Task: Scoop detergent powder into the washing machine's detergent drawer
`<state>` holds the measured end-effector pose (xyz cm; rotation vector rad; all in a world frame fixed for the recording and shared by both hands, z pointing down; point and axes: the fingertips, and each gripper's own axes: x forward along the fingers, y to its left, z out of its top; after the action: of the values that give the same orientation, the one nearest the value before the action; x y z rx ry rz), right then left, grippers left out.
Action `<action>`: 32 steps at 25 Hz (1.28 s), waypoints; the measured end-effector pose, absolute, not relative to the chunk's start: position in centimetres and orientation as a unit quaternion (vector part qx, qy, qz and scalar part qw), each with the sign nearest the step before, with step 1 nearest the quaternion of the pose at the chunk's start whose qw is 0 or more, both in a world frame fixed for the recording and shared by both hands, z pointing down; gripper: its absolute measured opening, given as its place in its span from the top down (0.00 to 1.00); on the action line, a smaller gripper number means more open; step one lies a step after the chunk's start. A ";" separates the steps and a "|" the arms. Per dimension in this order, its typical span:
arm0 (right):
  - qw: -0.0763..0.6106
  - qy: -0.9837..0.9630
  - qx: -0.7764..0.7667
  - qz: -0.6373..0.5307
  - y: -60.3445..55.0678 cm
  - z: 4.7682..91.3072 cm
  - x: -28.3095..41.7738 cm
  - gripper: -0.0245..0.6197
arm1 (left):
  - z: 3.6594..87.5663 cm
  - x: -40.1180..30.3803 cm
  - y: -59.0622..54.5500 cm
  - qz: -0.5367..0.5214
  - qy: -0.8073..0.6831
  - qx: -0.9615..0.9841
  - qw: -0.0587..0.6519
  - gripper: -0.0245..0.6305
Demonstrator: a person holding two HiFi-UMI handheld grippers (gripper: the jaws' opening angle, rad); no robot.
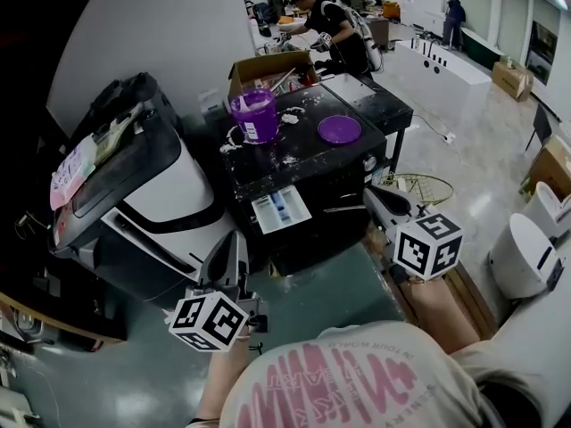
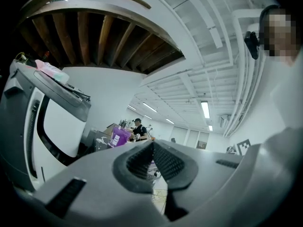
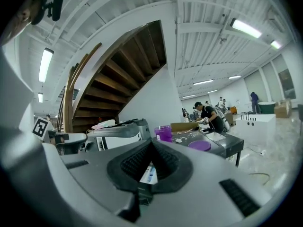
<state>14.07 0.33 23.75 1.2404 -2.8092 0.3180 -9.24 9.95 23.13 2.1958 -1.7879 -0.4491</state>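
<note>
Grey left gripper [image 1: 234,246] and right gripper [image 1: 382,200] both clenched, empty, held low. Just ahead is the drawer [image 1: 279,209], with the purple tub [image 1: 254,114] and lid [image 1: 339,129] farther ahead. Spread the jaws before reaching and approach the tub level to avoid tipping powder.

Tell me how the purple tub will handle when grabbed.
The purple tub looks like rigid plastic, probably stiff. It stands open, its lid lying apart, so tipping would likely spill. Powder dusts the table around it, so it may slide.
</note>
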 end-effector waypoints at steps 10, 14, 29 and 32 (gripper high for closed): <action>0.051 -0.901 0.404 0.146 0.5 27.9 13.1 0.96 | 26.9 -10.6 9.1 -0.169 -0.607 0.754 0.186 0.96; 0.069 -0.900 0.406 0.141 0.4 28.5 13.1 0.96 | 27.9 -9.9 8.4 -0.164 -0.599 0.759 0.198 0.96; 0.082 -0.902 0.390 0.165 -9.9 31.2 13.3 0.96 | 29.3 -9.0 -1.2 -0.164 -0.612 0.744 0.213 0.96; 0.077 -0.907 0.380 0.164 -12.9 30.5 12.9 0.96 | 28.3 -8.7 -3.9 -0.167 -0.612 0.746 0.204 0.96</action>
<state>12.85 -12.87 30.51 1.1387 -2.7174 0.4927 -8.75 -3.89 28.26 2.0810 -1.7058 -0.4654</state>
